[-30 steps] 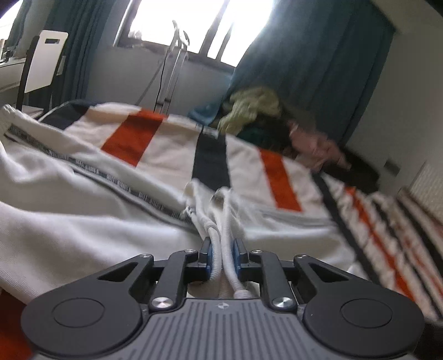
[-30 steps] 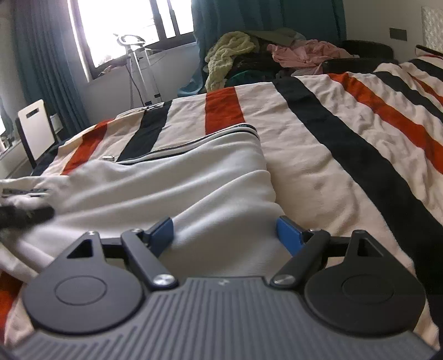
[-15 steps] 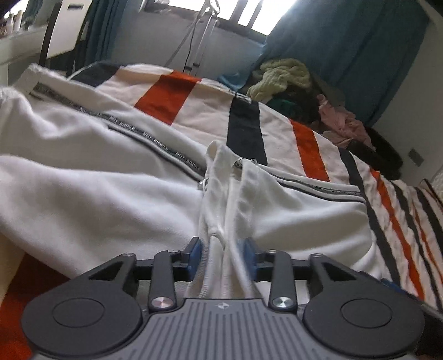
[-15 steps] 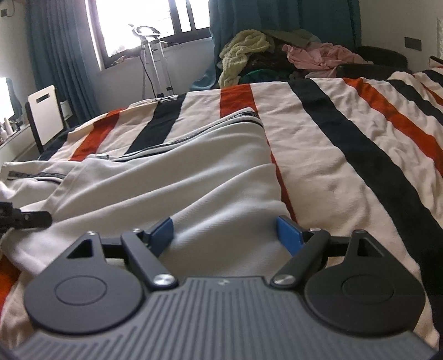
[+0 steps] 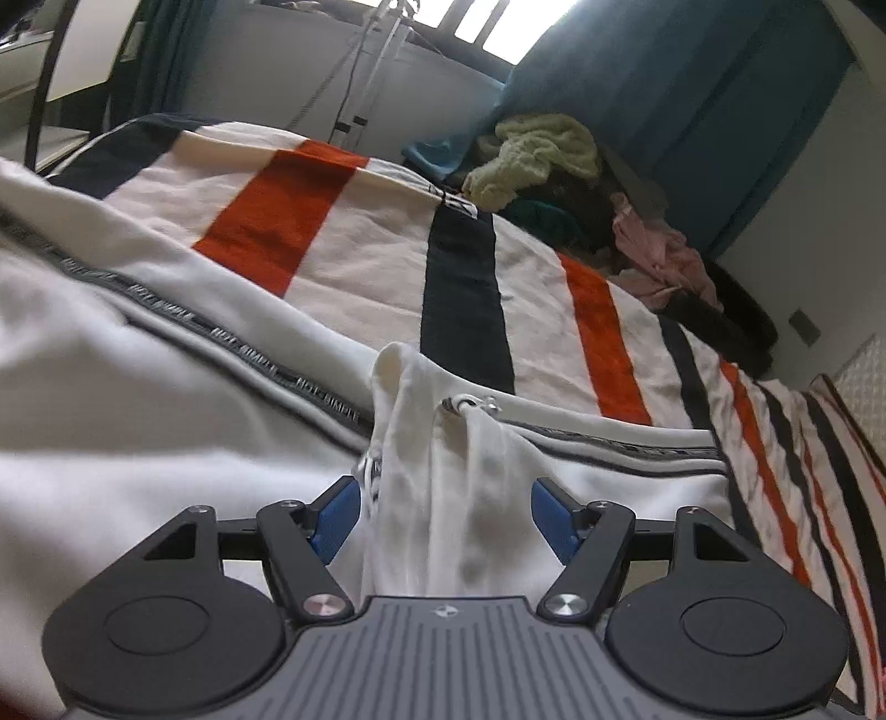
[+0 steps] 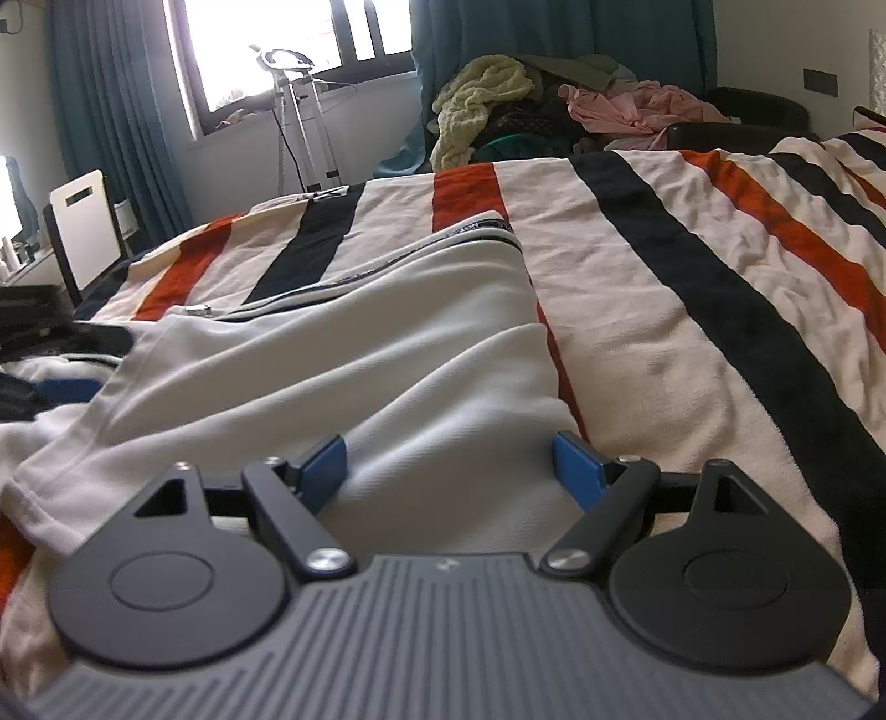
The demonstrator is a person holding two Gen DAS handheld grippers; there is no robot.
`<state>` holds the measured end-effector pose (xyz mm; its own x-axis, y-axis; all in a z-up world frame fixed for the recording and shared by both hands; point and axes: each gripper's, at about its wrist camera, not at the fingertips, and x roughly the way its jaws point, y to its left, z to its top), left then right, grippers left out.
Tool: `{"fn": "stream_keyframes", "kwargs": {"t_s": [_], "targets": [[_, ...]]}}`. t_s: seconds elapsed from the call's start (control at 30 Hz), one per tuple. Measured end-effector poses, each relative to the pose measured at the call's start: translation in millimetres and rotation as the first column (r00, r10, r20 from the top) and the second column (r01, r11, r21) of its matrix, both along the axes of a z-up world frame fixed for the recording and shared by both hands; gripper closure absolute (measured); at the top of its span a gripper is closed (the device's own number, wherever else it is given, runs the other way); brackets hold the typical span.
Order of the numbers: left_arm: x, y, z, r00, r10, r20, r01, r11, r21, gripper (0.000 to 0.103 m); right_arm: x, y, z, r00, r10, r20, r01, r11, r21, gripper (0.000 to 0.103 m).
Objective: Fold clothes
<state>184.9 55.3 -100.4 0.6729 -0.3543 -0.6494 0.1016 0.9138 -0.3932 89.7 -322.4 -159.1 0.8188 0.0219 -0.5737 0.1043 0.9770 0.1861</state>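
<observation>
A: White garment (image 5: 166,443), the one with the dark printed tape (image 5: 232,343) along its seam: it lies spread over the striped blanket (image 5: 360,266), which I'll take as the landmark. From the left wrist view it covers the near part of the blanket, and a bunched ridge of its fabric (image 5: 443,471) stands up right in front of the camera.

B: And the left gripper (image 5: 446,518)?

A: Its jaws have just been opening. The ridge of cloth is between the blue pads (image 5: 335,518), but the pads stand apart on either side and do not press it.

B: The right gripper (image 6: 451,465)?

A: Spread wide as well, low over the same garment (image 6: 387,354), near the garment's edge, where an orange stripe of the blanket (image 6: 692,288) begins. Cloth lies under and between the fingers, not pinched.

B: Anything past the blanket?

A: Beyond its far edge sits a heap of clothes (image 6: 498,99), yellow-green and pink among them, against teal curtains (image 6: 111,111). A white stand (image 6: 299,116) rises under the bright window (image 6: 288,39), and a white chair back (image 6: 83,227) shows off the blanket's far left corner. At the left edge of the right wrist view, dark parts of the other gripper rest against the garment.
</observation>
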Motion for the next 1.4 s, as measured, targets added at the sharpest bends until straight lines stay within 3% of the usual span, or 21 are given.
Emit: {"fn": "stream_keyframes", "kwargs": {"t_s": [0.1, 0.3, 0.4, 0.47, 0.53, 0.63, 0.73, 0.83, 0.93, 1.0, 1.07, 1.17, 1.4], "targets": [[21.4, -1.3, -12.9, 0.999, -0.026, -0.020, 0.026, 1.000, -0.006, 0.034, 0.9, -1.3, -0.7, 1.000, -0.010, -0.002, 0.010, 1.000, 0.005, 0.021], [57.4, 2.7, -32.4, 0.997, -0.060, -0.049, 0.053, 0.991, -0.121, 0.035, 3.5, -3.3, -3.6, 0.997, -0.074, 0.005, 0.074, 0.997, 0.024, 0.021], [65.2, -1.3, -35.4, 0.996, -0.081, -0.025, 0.078, 0.990, -0.116, 0.048, 6.1, -5.8, -7.6, 0.995, -0.102, 0.007, 0.102, 0.994, 0.033, 0.020], [65.8, -5.0, -36.0, 0.995, -0.100, -0.008, 0.099, 0.991, -0.088, 0.073, 9.8, -6.3, -10.8, 0.995, -0.105, 0.002, 0.105, 0.994, 0.030, 0.018], [64.6, -7.1, -30.8, 0.993, -0.114, 0.025, 0.115, 0.990, -0.076, 0.082, 12.4, -5.1, -13.2, 0.994, -0.107, 0.002, 0.107, 0.994, 0.020, 0.018], [58.4, -9.4, -13.3, 0.990, -0.107, 0.096, 0.111, 0.993, -0.042, 0.084, 14.5, -4.0, -13.8, 0.994, -0.107, 0.008, 0.107, 0.994, 0.006, 0.018], [55.0, -16.2, -5.1, 0.989, -0.102, 0.110, 0.101, 0.995, 0.012, 0.084, 15.2, -2.5, -14.6, 0.995, -0.103, 0.013, 0.103, 0.995, -0.001, 0.018], [55.9, -23.9, -17.1, 0.985, -0.152, 0.077, 0.143, 0.984, 0.107, 0.081, 15.8, -3.1, -15.9, 0.995, -0.100, 0.008, 0.100, 0.995, -0.003, 0.018], [50.3, -24.3, -20.0, 0.982, -0.173, 0.077, 0.157, 0.972, 0.175, 0.071, 15.5, -4.2, -14.1, 0.995, -0.100, 0.004, 0.100, 0.995, 0.005, 0.018], [42.8, -23.0, -13.7, 0.982, -0.171, 0.084, 0.153, 0.971, 0.185, 0.069, 15.3, -5.0, -12.9, 0.995, -0.100, 0.002, 0.100, 0.995, 0.010, 0.018], [30.9, -21.7, -3.9, 0.978, -0.179, 0.104, 0.155, 0.967, 0.201, 0.051, 14.5, -5.8, -10.9, 0.995, -0.101, 0.002, 0.101, 0.995, 0.017, 0.020], [6.1, -16.7, 12.4, 0.976, -0.173, 0.129, 0.142, 0.965, 0.218, 0.033, 10.6, -7.7, -5.7, 0.994, -0.105, 0.014, 0.105, 0.994, 0.035, 0.020], [-77.6, -8.6, 56.5, 0.958, -0.130, 0.255, 0.053, 0.956, 0.288, 0.020, -12.8, -4.8, 18.3, 0.992, -0.092, 0.085, 0.089, 0.995, 0.039, 0.020]]}}
